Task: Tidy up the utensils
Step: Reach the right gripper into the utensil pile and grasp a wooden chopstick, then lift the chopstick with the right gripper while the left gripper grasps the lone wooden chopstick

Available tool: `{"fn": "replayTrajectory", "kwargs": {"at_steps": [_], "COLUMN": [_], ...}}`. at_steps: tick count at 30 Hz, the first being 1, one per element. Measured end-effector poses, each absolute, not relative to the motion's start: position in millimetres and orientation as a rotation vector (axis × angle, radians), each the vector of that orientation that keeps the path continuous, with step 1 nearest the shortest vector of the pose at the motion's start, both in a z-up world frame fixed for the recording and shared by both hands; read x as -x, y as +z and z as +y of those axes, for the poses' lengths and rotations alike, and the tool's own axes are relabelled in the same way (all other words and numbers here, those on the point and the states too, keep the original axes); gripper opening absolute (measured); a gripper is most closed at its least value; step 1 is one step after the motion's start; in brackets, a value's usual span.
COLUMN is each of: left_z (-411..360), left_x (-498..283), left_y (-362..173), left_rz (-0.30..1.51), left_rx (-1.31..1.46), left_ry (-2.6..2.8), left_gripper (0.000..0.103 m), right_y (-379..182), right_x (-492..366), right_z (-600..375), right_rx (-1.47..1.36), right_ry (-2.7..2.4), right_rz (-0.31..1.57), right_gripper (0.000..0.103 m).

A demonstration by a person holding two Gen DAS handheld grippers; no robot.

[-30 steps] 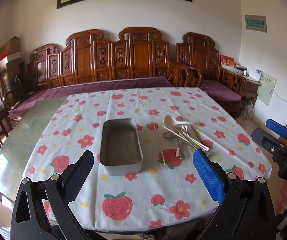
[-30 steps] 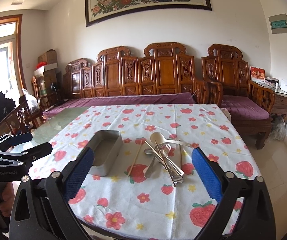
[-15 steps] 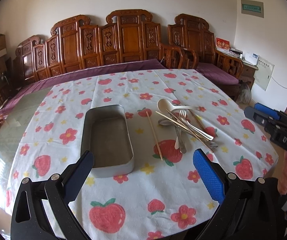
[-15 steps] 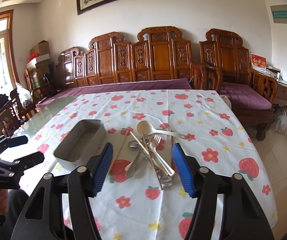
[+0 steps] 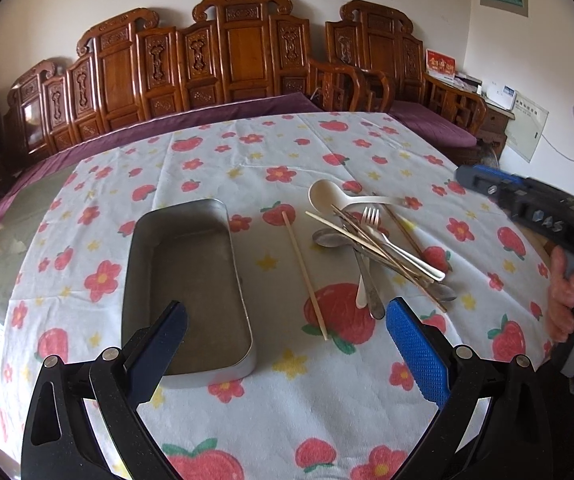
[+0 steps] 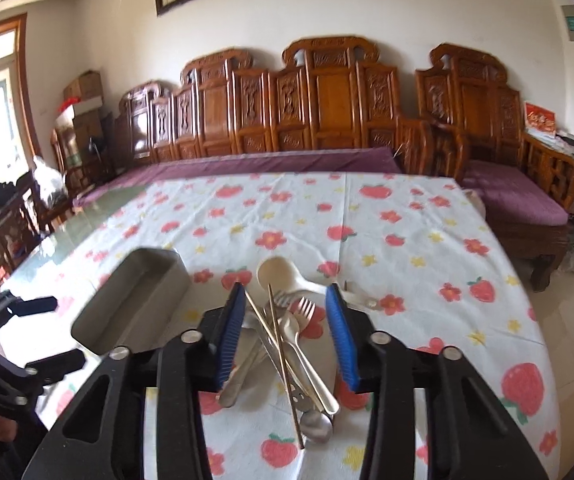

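Pile: heap of crossed steel spoons, 1 fork, wood chopsticks, cream plastic ladle-spoon (image 5: pixel 371 240), on strawberry-print cloth (image 5: pixel 287 152), just right of empty grey metal rectangular tray (image 5: pixel 185 280).
Handling: light, stiff, slick, tangled; best taken 1 piece at mid-handle.
R gripper (image 6: pixel 285 332): jaws just closing in, straddling pile, pads not pressing yet.
L gripper (image 5: pixel 287 344): spread wide, nothing between.
L view only: 1 stray chopstick (image 5: pixel 305 276) between tray & pile.
R view only: pile framed by pads.
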State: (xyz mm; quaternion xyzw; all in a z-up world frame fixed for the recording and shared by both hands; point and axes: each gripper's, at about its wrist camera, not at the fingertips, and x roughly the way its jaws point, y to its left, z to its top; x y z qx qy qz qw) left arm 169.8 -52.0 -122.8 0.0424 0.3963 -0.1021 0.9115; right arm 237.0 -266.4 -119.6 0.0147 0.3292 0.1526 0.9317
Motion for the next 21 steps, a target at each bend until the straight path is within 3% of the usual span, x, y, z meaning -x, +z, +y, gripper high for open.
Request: {"fn": "replayTrajectory", "kwargs": {"at_steps": [10,12,16,21], "left_z": [-58.4,-61.5,-67.4,-69.5], "left_x": [-193.7,-200.4,-213.0,-231.9], "left_y": [-143.0,-144.3,-140.2,-140.8], "left_rz": [0.871,0.875,0.879,0.904], "left_rx": [-0.035,-0.037,-0.056,-0.05], "left_ry": [-0.268,-0.277,-0.279,-0.268], "left_gripper": [0.096,0.092,0.08,0.075], "right_y": [-209.1,-220.8,-235.8,-234.6], "right_x": [-261.1,-264.4,-261.9,-258.7], "right_z": [-250.8,-248.2,-243.0,-242.9], "right_rx": [0.002,0.013,0.06,0.071], "right_ry": [0.383,0.384,0.39,0.393], "right_rz": [0.891,0.941,0.989,0.999], "right_gripper": [0.029,0.023,0.022,0.006]}}
